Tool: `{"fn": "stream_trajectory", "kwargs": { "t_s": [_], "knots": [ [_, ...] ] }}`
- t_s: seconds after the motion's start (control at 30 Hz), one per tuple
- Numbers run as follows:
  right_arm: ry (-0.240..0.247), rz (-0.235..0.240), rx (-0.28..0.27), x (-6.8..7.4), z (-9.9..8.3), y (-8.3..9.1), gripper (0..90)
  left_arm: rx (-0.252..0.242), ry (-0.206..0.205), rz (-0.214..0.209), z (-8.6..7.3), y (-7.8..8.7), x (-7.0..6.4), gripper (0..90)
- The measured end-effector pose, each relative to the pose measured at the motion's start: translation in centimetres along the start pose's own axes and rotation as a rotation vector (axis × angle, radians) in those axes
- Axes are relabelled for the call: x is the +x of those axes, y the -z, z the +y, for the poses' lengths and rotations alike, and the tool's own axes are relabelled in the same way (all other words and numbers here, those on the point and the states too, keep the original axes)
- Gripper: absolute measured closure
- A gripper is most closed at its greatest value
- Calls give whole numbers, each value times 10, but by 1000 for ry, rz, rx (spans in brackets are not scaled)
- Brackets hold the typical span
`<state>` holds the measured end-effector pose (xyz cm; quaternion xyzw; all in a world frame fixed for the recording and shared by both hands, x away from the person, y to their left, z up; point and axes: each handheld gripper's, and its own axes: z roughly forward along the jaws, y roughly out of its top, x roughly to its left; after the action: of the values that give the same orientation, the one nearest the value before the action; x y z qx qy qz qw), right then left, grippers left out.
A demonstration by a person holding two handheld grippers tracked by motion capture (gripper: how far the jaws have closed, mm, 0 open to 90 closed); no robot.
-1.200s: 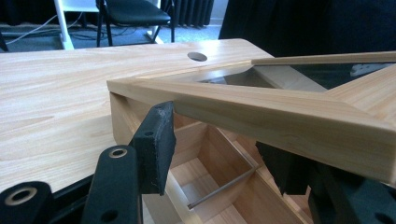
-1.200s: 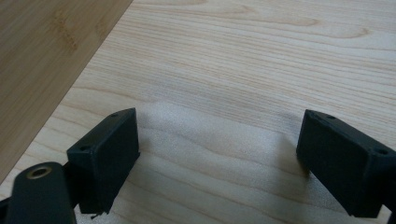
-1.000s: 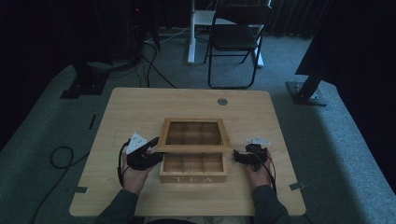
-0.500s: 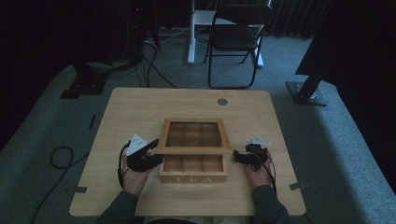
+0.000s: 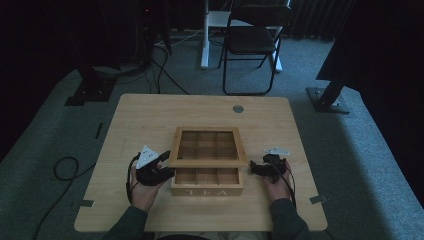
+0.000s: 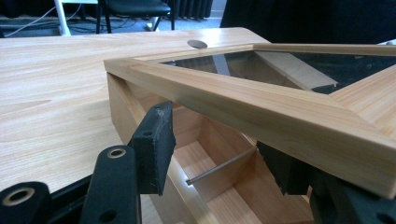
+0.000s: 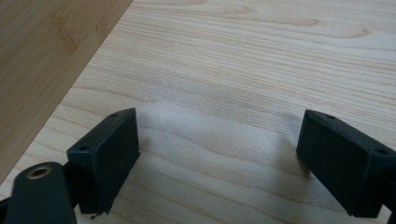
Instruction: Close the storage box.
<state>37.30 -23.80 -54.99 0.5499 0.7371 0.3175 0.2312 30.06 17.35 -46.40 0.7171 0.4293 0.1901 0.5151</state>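
Wooden tea box [image 5: 207, 181] sits at the near middle of the desk [image 5: 150, 115]. Its glass lid [image 6: 261, 100] is half raised, because the left tongs [image 6: 219, 154] prop its edge from below, jaws wide. Right tongs [image 7: 217, 163] rest wide beside the box, holding nothing.

Dim room, grey carpet [image 5: 380, 150], black folding chair [image 5: 251, 47]

Blocking the middle: tea box [image 5: 207, 184] with raised lid [image 5: 207, 161]; leaving bare table [image 5: 150, 112] on both sides, wide open.
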Motion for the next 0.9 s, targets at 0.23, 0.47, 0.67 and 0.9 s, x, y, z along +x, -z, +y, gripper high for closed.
{"fn": "stream_trajectory", "kwargs": {
  "t_s": [0.23,0.47,0.67,0.9],
  "knots": [
    [0,0,0,0,0,0,126,-1,0,6,-3,2,1,460],
    [0,0,0,0,0,0,125,4,-11,21,-7,3,-1,459],
    [0,0,0,0,0,0,125,12,-18,23,-11,4,-2,459],
    [0,0,0,0,0,0,125,22,-18,21,-18,5,-3,451]
  ]
}}
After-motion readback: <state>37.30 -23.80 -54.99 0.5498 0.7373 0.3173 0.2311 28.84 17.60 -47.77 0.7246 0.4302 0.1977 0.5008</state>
